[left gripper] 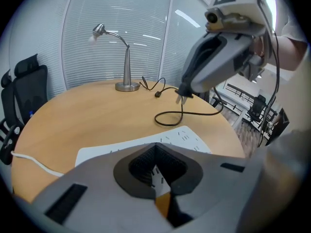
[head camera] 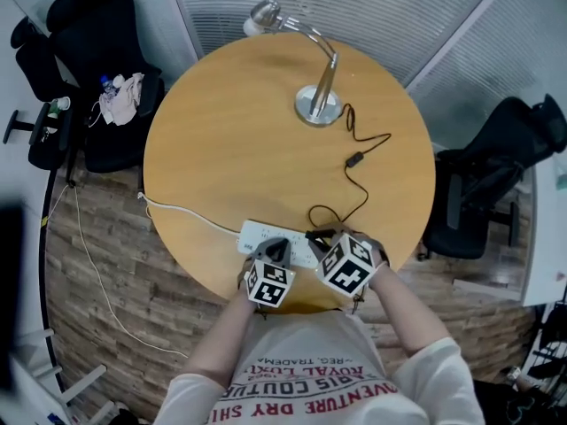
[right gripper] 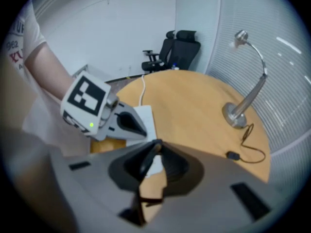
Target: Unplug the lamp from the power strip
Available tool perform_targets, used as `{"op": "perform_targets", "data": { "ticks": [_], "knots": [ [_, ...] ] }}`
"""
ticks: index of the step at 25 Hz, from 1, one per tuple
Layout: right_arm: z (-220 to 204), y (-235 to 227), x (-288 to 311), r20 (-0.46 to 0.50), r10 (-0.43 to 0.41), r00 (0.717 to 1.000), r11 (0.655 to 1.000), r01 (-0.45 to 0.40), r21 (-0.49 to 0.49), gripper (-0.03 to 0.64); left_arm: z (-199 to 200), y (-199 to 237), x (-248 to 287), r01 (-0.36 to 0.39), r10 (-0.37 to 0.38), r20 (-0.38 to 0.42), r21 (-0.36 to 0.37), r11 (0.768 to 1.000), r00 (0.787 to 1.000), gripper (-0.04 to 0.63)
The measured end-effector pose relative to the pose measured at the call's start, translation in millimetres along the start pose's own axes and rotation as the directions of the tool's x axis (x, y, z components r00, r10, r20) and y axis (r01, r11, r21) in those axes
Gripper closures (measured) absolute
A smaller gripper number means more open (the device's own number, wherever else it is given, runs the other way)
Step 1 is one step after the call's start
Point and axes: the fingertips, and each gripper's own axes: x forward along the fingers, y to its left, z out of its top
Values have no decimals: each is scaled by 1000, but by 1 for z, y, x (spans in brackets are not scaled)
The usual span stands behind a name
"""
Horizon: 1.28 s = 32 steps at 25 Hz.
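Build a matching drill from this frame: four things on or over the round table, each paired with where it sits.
1. silver gooseneck desk lamp
2. white rectangular power strip
3. black lamp-cord plug
4. small black inline cord switch

A. lying on the round wooden table, between lamp and strip
B. clamped in the right gripper, lifted off the table
C. upright at the far side
D. flat at the near edge

Pairs: 1-C, 2-D, 3-B, 4-A

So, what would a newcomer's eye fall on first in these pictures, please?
Probably the silver gooseneck lamp at the far side of the round wooden table, its black cord snaking to the near edge. There the right gripper holds the plug clear of the white power strip, beside the left gripper.
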Motion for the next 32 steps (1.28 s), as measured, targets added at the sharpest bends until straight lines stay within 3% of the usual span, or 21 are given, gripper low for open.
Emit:
{"op": "perform_targets", "data": {
  "ticks": [5, 11, 14, 19, 23, 28, 32],
  "knots": [
    [5, -4, -13, 26, -34, 999, 999, 34, 22, 546, 0, 0, 3, 0, 0, -11, 5, 1000, 1000, 569],
    [3, -5, -21, 119, -92, 989, 987, 74, 142, 546, -2, -2, 5, 19, -14, -69, 69, 997, 998, 569],
    [7, -11, -28, 161, -140, 977, 969, 102, 225, 546, 6, 2, -1, -6, 14, -73, 110, 994, 997, 569],
    [14, -29, -56, 243, -224, 944, 936, 139, 325, 545, 53, 6, -24, -43, 36, 55, 128, 991, 998, 569],
    [24, -42, -81, 315, -325, 892, 906, 199, 372, 546, 102, 14, -48, -87, 54, 171, 192, 978, 984, 569],
    [42, -49, -116, 417, -416, 808, 871, 221, 440, 545, 165, 23, -93, -131, 67, 341, 167, 977, 937, 569],
    [53, -40, -139, 492, -435, 754, 866, 201, 459, 545, 200, 20, -139, -121, 49, 440, 138, 983, 897, 569]
  ]
}}
